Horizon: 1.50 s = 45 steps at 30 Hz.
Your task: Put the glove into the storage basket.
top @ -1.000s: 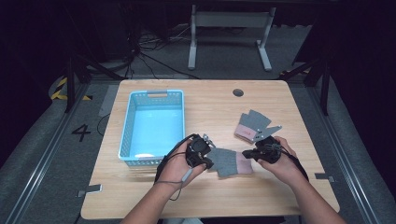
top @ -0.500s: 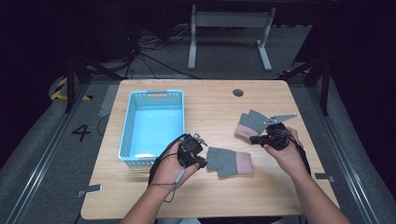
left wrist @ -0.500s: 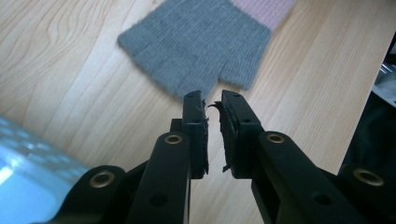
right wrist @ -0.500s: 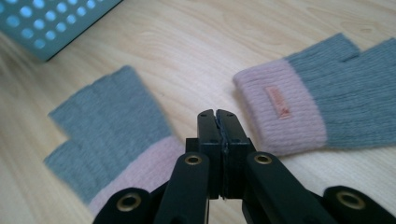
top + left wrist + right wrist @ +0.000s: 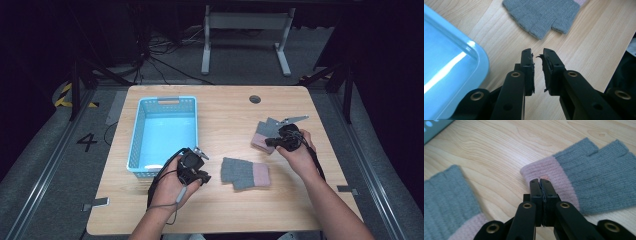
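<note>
R gripper (image 5: 542, 182), jaws pressed together, seemingly pinches far fingerless glove's (image 5: 584, 182) pink cuff for lifting; L gripper (image 5: 537, 56), slightly parted, empty, waits at near glove's (image 5: 544, 15) 9 o'clock.

Both grippers are all matte black. The left gripper (image 5: 537, 53) has chunky linkage arms with brass-ringed pivot holes, and its jaws wear thin black pads that are frayed and peeling at the edges. Same build on the right gripper (image 5: 541, 181). A black cable (image 5: 159, 176) loops off the left one. Forearms are bare, no sleeves.
</note>
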{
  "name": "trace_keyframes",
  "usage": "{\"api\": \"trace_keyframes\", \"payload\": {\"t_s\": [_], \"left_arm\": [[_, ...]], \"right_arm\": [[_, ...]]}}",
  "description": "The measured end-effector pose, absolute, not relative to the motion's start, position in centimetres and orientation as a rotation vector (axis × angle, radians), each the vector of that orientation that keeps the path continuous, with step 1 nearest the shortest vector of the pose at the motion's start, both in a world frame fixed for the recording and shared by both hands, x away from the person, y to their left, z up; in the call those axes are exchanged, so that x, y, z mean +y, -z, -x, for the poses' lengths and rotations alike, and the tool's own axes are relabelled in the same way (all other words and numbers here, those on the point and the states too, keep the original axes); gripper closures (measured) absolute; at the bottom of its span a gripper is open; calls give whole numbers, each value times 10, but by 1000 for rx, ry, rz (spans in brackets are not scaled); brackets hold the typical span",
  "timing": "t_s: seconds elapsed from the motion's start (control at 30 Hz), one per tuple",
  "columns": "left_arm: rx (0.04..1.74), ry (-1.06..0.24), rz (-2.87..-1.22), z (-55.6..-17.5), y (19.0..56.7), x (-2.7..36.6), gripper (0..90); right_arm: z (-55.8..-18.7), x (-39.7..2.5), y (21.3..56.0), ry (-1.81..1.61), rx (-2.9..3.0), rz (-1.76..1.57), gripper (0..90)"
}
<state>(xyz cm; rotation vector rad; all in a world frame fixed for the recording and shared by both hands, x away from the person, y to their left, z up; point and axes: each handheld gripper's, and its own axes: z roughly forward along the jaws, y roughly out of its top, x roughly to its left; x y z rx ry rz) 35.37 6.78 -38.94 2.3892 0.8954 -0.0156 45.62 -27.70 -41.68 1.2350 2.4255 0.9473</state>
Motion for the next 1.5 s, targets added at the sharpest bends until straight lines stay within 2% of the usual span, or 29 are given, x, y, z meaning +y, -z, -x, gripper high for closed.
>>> {"api": "trace_keyframes", "payload": {"t_s": [0.5, 0.73, 1.5], "left_arm": [[906, 15, -2390, -352, 391, 69, 789], [885, 14, -2395, -354, 390, 66, 789], [820, 36, -2409, -364, 387, 49, 786]], "right_arm": [[-470, -273, 436, -907, 2435, -1249, 896], [-467, -277, 435, -868, 2446, -1251, 900], [-454, -324, 430, -763, 2387, -1382, 900]]}}
